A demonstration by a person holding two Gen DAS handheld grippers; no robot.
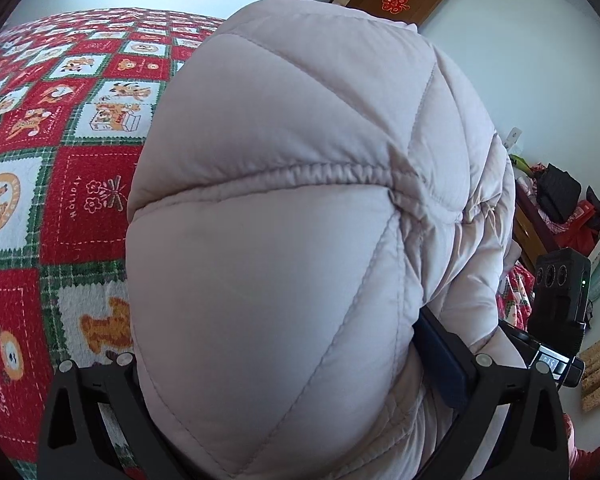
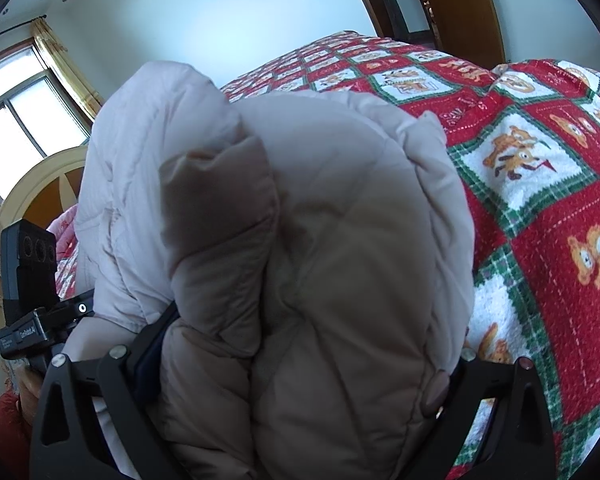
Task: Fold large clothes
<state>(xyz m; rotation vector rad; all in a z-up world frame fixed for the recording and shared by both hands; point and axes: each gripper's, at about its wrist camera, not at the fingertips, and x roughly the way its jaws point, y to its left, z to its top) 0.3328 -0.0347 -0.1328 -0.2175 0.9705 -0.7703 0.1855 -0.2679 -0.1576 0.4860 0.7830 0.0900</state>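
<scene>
Both grippers' fingers, left (image 1: 300,392) and right (image 2: 296,384), clamp the puffy jacket (image 1: 284,208) above the bedspread (image 1: 60,184).

Left hand-held gripper (image 1: 296,392) clamped on padded jacket (image 1: 300,200); right hand-held gripper (image 2: 296,392) likewise.

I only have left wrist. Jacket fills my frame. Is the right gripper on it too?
Observer: Yes. The right gripper has the puffy jacket bulging between its fingers.
Operator: Same side of the fabric as mine?
Observer: Cannot tell; right wrist shows a darker beige face with a snap button.
Operator: Anything behind the jacket there?
Observer: A window with a yellow curtain, and the bed's headboard.
Operator: Bed surface open?
Observer: The patchwork blanket is bare to the right of the jacket.
</scene>
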